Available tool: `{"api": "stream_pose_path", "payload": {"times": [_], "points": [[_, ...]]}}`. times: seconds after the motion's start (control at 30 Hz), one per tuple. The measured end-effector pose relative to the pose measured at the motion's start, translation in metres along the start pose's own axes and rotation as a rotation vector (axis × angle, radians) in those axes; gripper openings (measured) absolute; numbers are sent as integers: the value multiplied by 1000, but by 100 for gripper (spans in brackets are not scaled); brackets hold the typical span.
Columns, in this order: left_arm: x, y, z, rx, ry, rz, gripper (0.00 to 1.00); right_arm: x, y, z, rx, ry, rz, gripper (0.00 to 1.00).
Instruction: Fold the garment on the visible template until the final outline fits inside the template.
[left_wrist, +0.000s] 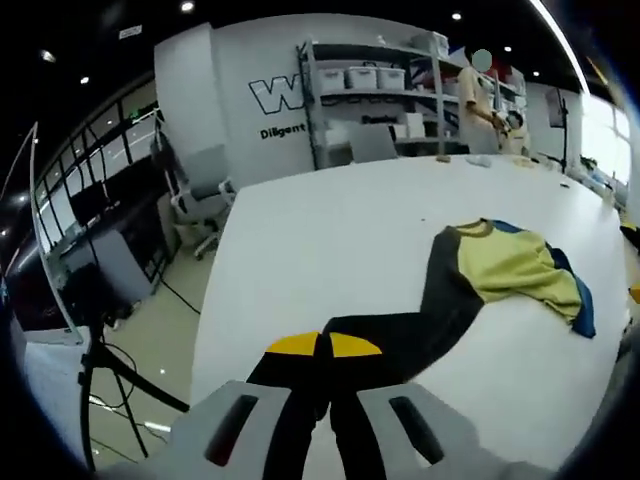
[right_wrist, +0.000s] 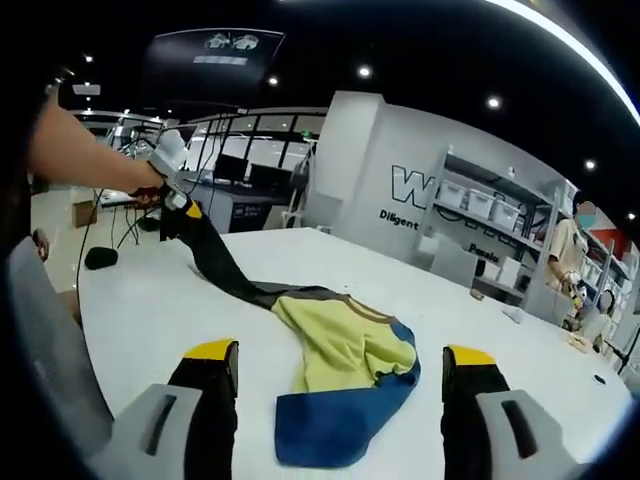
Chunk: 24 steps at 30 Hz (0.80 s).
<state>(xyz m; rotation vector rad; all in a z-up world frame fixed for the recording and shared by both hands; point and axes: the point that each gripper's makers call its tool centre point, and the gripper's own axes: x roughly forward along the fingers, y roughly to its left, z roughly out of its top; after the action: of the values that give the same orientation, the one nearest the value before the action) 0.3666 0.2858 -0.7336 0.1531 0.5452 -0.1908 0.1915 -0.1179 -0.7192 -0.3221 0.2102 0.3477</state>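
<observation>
Pinching the garment's dark sleeve (left_wrist: 430, 300) in my left hand-held gripper (left_wrist: 325, 395), I stretch it across the tabletop (left_wrist: 330, 230); my right hand-held gripper (right_wrist: 340, 400), spread, must next grab the blue hem just ahead.

One garment (right_wrist: 340, 350) lies on one white table (right_wrist: 140, 300), with two tongs: left (left_wrist: 325, 385), right (right_wrist: 340, 385).
</observation>
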Motion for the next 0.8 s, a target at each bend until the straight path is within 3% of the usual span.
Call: {"api": "stream_pose_path", "payload": {"times": [0.33, 0.53, 0.8], "points": [[36, 31, 1, -22, 33, 39, 0, 4, -2, -11, -3, 42, -1, 85], [55, 52, -9, -57, 66, 70, 0, 6, -1, -17, -4, 66, -1, 85], [67, 61, -22, -75, 100, 74, 0, 8, 4, -24, -7, 94, 11, 84]]}}
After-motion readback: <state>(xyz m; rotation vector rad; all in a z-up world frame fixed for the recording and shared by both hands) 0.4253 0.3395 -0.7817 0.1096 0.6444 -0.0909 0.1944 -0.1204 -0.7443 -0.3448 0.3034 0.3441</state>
